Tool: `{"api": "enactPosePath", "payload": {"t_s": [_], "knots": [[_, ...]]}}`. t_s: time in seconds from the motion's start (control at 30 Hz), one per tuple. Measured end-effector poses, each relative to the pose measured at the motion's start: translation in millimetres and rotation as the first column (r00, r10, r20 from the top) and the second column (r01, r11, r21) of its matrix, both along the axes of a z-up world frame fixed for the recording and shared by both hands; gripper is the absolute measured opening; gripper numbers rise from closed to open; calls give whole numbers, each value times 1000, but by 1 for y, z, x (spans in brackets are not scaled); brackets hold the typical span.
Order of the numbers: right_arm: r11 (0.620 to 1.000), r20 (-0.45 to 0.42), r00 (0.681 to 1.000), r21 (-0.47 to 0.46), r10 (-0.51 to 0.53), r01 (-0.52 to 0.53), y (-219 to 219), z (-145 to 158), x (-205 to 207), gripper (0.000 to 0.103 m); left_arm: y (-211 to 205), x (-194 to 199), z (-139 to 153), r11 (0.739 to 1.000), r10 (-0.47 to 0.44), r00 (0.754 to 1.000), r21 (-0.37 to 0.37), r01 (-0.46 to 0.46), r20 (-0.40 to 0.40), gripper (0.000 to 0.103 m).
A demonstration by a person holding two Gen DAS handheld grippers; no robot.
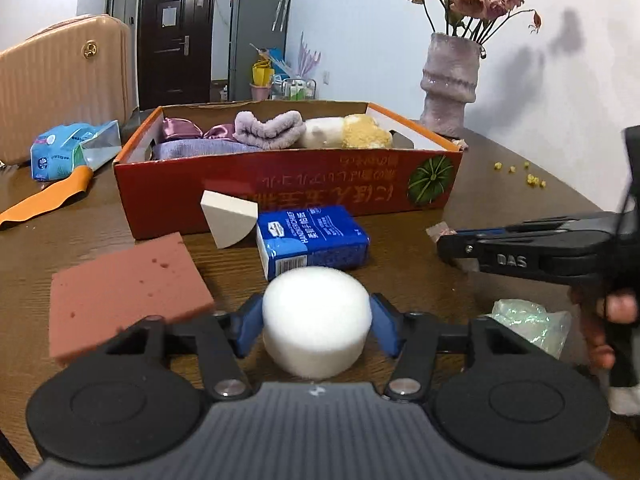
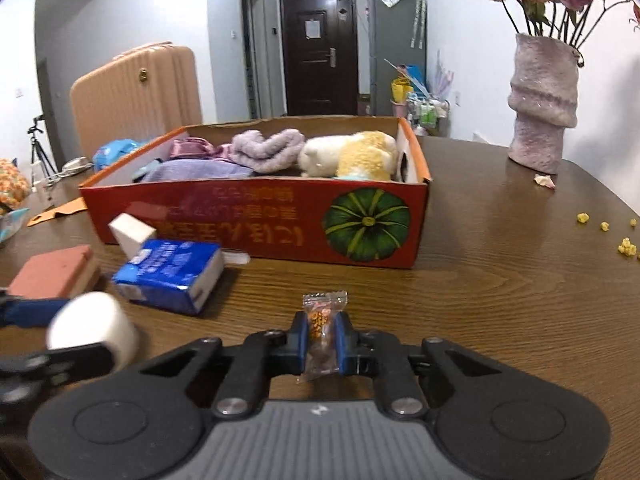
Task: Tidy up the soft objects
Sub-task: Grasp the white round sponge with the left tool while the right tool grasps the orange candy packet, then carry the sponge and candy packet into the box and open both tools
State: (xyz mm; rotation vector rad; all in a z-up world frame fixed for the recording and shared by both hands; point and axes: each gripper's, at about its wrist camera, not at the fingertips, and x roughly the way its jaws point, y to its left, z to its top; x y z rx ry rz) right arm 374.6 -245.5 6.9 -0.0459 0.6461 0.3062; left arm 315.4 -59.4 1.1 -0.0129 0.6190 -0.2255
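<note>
My left gripper (image 1: 316, 320) is shut on a white round sponge (image 1: 316, 316), held above the table; it also shows in the right wrist view (image 2: 94, 330). My right gripper (image 2: 322, 338) is shut on a small wrapped candy (image 2: 322, 332); in the left wrist view it (image 1: 444, 246) reaches in from the right. The red cardboard box (image 1: 288, 184) (image 2: 256, 220) stands ahead with purple cloths (image 1: 266, 128) and a white-and-yellow plush (image 1: 348, 132) inside. On the table in front of the box lie a pink sponge (image 1: 124, 284), a white wedge sponge (image 1: 228, 218) and a blue tissue pack (image 1: 312, 240).
A pink vase with flowers (image 1: 450, 88) (image 2: 544, 104) stands at the back right. Yellow crumbs (image 2: 624, 246) lie on the right side of the table. A blue wipes pack (image 1: 60, 152) and an orange strip (image 1: 44, 200) lie left. A crumpled plastic bag (image 1: 532, 324) lies near my right hand.
</note>
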Motion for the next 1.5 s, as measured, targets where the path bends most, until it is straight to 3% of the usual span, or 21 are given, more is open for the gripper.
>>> {"api": "enactPosePath", "payload": {"t_s": [0.4,0.6,0.73,0.83,0.93,1.13,1.3,1.4,1.5], "knots": [[989,102,990,107,93,-104,-6,44,-94,14,1,-71,44,999,-3,995,-50,8,103,56],[982,135,985,142,106,-125,-5,56,-102,14,4,-72,64,998,-12,990,-59,20,142,56],[974,158,980,171,124,-151,-6,74,-70,14,6,-25,92,995,-49,986,-80,63,162,56],[963,159,979,218,126,-159,-3,92,-18,14,12,41,106,986,-61,992,-146,76,109,57],[937,59,990,320,127,-140,0,97,57,14,13,122,104,986,-23,999,-164,26,23,57],[979,-100,994,205,37,-16,23,76,176,14,2,240,67,993,33,989,-104,-49,-146,57],[985,-153,988,168,-20,46,20,56,211,21,10,276,40,982,41,967,-167,-85,-251,64],[984,-160,987,170,-17,44,18,48,216,26,21,279,39,967,38,963,-234,-103,-265,73],[984,-146,989,172,-12,37,19,51,215,30,26,272,47,968,33,971,-235,-90,-235,77]]}}
